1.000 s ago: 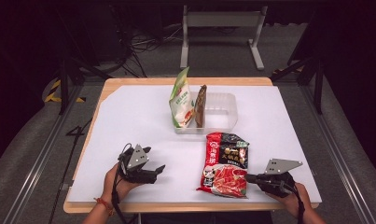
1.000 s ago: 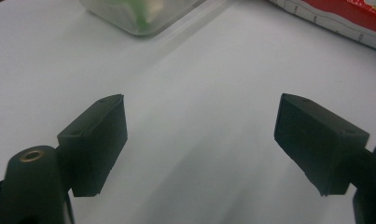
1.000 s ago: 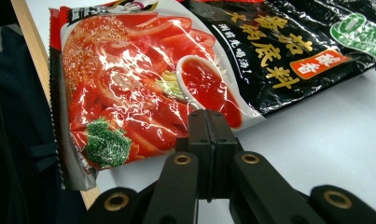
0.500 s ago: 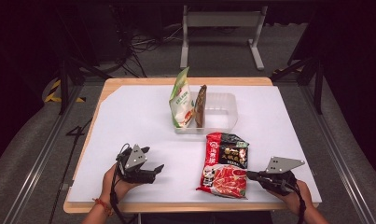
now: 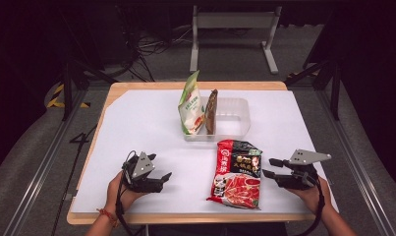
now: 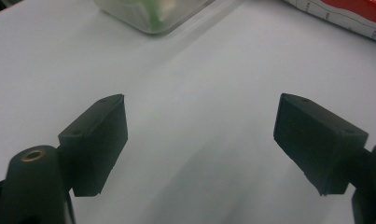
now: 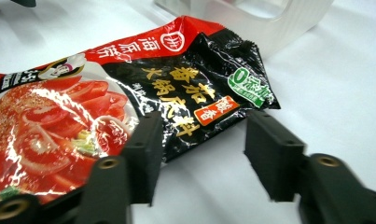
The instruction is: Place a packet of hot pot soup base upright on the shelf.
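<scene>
Both grippers, left [image 5: 161, 178] and right [image 5: 270, 167], stand open; the right's jaws have just been opening, empty. Ahead lies the hotpot soup-base packet [image 7: 129, 98]: soft, slick, probably light; pinch its sealed edge.

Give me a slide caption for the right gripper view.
Right claw, open, beside the red-and-black hot pot soup base packet lying flat on the white table.

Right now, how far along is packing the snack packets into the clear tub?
Done: a green packet and a brown packet stand upright in the clear tub. In hand: nothing; the right tool has just been opening beside the red packet, which lies flat on the table, with only bare table between its jaws. The left tool rests open. Left: the red packet probably goes in the tub.
</scene>
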A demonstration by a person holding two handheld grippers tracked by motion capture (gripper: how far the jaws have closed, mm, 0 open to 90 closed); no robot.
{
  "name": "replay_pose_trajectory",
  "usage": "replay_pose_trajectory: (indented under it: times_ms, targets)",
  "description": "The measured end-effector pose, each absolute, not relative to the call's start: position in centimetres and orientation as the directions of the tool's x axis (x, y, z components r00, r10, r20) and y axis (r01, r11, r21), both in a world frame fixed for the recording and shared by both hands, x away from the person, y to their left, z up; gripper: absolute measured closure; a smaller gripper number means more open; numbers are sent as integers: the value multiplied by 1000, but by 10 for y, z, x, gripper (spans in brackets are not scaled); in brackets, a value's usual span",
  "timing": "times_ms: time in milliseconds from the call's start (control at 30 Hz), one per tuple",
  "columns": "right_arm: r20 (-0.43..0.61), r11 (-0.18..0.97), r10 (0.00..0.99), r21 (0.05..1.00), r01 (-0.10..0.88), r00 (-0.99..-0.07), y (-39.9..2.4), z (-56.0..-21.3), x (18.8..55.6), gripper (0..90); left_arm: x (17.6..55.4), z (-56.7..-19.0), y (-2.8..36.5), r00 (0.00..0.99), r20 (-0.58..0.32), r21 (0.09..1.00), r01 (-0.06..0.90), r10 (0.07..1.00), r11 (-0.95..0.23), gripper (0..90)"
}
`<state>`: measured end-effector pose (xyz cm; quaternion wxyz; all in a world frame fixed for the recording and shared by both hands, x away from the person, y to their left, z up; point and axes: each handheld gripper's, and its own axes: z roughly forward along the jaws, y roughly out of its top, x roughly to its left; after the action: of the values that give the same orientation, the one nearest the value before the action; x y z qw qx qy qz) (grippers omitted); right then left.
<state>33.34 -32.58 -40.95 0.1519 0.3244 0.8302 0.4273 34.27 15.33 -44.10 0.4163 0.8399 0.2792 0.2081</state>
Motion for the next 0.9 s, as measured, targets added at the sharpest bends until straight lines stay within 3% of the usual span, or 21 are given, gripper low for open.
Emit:
replay_pose_trajectory:
  times_ms: [133, 400, 600, 900]
  targets:
    - [71, 426, 659, 785, 450, -749, -318, -411, 356, 332, 343, -440, 152, 759, 127, 815, 287, 639, -503, 182]
    - [107, 409, 694, 755, 512, -712, -306, -418, 388, 213, 341, -442, 151, 762, 139, 808, 282, 633, -517, 184]
    - [222, 306, 732, 738, 602, -644, -310, -428, 410, 159, 341, -443, 148, 762, 163, 793, 276, 626, -543, 187]
    - [320, 235, 732, 709, 665, -601, -308, -435, 425, 153, 341, -446, 147, 765, 169, 784, 278, 622, -555, 180]
